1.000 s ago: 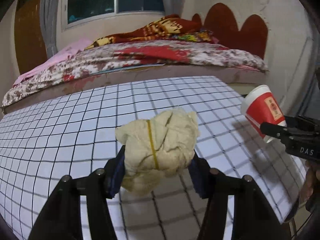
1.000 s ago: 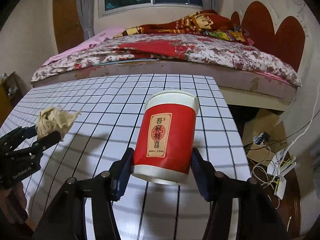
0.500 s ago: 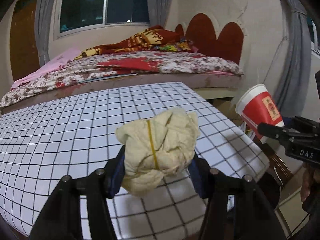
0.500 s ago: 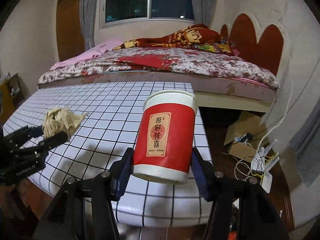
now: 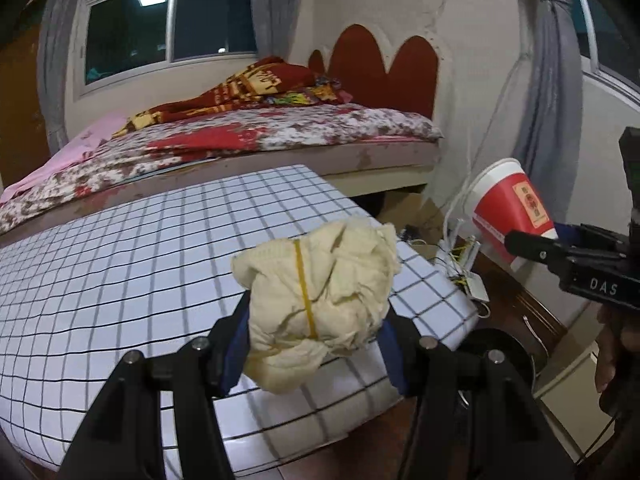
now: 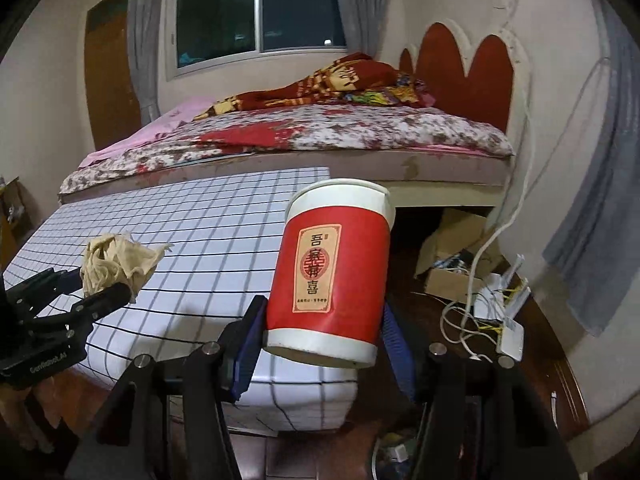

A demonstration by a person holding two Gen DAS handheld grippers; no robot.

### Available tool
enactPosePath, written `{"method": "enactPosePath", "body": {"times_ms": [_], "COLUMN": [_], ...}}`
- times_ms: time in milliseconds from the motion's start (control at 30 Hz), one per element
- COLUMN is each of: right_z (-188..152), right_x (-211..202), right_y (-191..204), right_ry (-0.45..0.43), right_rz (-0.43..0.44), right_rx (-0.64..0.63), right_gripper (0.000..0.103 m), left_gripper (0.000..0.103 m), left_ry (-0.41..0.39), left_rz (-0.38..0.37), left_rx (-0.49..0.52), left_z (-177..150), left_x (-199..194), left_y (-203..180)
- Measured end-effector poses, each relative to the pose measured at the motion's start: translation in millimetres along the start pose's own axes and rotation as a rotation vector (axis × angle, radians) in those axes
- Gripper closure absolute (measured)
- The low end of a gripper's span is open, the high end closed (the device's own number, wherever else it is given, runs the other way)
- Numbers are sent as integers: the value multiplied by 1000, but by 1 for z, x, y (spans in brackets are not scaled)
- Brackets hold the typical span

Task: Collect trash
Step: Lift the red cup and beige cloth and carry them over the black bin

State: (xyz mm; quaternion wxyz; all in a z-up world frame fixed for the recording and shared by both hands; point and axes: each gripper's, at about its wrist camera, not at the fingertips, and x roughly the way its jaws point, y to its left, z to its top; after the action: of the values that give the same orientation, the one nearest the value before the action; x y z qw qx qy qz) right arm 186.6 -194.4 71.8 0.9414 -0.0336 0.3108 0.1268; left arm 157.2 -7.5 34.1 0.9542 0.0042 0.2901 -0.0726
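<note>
My left gripper point(image 5: 316, 340) is shut on a crumpled cream paper wad point(image 5: 320, 304) with a yellow band round it, held in the air over the right end of the grid-patterned table point(image 5: 120, 272). My right gripper point(image 6: 324, 344) is shut on a red paper cup point(image 6: 332, 272) with a white rim and a label, tilted slightly, past the table's right edge. Each gripper shows in the other's view: the paper wad point(image 6: 116, 264) at the left, the red paper cup point(image 5: 512, 216) at the right.
A bed point(image 6: 320, 136) with a floral cover stands behind the table. Beside the table's right end lie a cardboard box point(image 6: 452, 256), white cables and a power strip point(image 6: 508, 332) on a dark wooden surface. A dark round opening point(image 5: 496, 356) sits low right of the wad.
Both grippers have carried their loads to the right, from over the middle of the table to its right end and beyond; the floor clutter has come into view. Both grips are unchanged.
</note>
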Motion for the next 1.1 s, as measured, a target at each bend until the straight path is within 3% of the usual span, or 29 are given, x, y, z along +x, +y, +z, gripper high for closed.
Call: {"method": "enactPosePath", "body": {"times_ms": [567, 1100], "right_z": [-48, -96], "right_x": [-43, -66], "right_y": [-83, -148], "right_ry": [19, 73], "right_rz": [-130, -207], "right_rx": [104, 181], "right_gripper": [45, 44], "left_gripper": [45, 45], "left_ry": [1, 71], "left_rz": [-137, -266], "left_rx": [117, 214], "left_z": [5, -17], "left_x": [5, 31], "left_y": [-93, -178]}}
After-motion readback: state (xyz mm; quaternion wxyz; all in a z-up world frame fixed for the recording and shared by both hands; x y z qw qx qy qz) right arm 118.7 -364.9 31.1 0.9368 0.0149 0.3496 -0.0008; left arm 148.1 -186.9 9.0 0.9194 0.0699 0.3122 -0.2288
